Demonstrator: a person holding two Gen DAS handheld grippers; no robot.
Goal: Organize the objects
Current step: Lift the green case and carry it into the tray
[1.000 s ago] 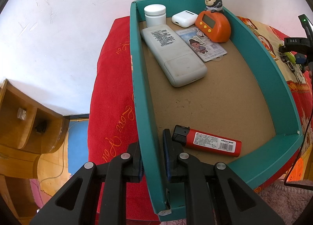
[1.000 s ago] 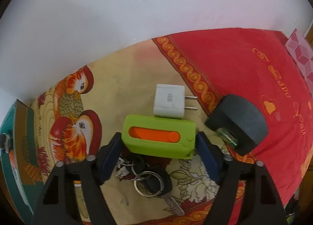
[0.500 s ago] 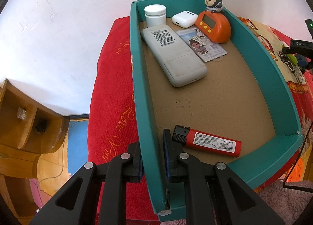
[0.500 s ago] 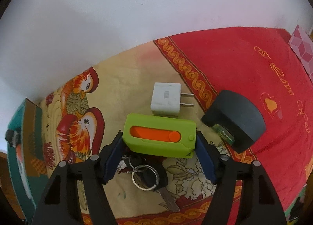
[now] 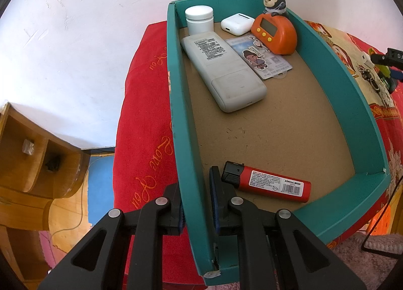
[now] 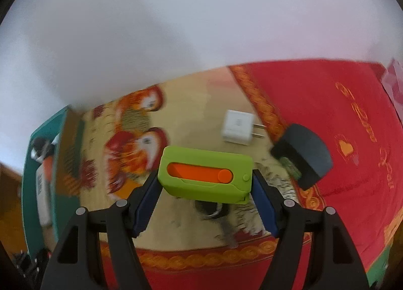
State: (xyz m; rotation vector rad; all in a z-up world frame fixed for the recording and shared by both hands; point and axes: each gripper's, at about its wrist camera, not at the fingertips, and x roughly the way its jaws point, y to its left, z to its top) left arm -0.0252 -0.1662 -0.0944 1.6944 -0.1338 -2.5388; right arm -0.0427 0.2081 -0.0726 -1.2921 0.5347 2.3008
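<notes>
1. Lifted since a second ago: my right gripper [image 6: 205, 189] with green case [image 6: 205, 174], jaws clamped on its ends, keys [image 6: 214, 210] left on the bedspread [image 6: 327, 113].
2. Left gripper [image 5: 196, 196] unmoved, jaws clamped on teal tray [image 5: 176, 103] wall.
3. Lighter [image 5: 267, 181], remote [image 5: 224, 73] inside tray.

Saw home interior, likely bedroom: red embroidered cloth [image 5: 146, 123] with bird print (bedspread-like), scuffed white wall [image 5: 75, 37], wooden shelf unit [image 5: 32, 158], teal tray [image 5: 352, 103] holding household odds: remote [image 5: 224, 73], lighter [image 5: 267, 184], timer [image 5: 275, 32].
</notes>
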